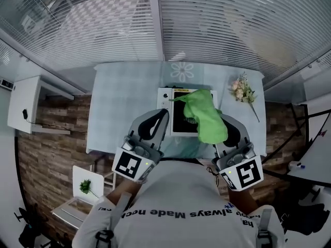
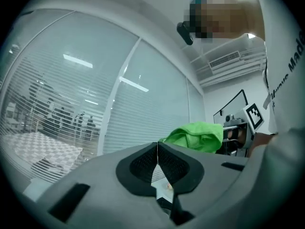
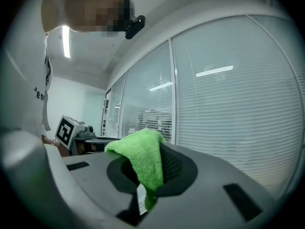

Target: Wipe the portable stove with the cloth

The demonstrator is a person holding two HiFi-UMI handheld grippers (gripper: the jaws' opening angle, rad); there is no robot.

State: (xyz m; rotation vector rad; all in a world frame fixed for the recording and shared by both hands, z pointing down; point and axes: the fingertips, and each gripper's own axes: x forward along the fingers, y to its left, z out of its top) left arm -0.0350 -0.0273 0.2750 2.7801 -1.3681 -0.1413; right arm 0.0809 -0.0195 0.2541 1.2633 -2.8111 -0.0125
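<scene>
Right tool [image 3: 151,170] clenched on fluffy green microfibre cloth [image 1: 205,113]. Cloth drapes ahead of it, over white-framed black-topped portable stove [image 1: 179,121] just below. Left tool [image 2: 157,162] pinched shut, empty, alongside. Right tool nearer; lowering needed.

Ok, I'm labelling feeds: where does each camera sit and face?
Left gripper view: on the left gripper, facing window blinds; shut empty jaws, shirt at right.
Right gripper view: on the right gripper, facing blinds; jaws clamp the green cloth, shirt left.
Head view: head-mounted, steeply down at the portable stove; both grippers, shirt.
Shared: the green cloth shows in all three.
</scene>
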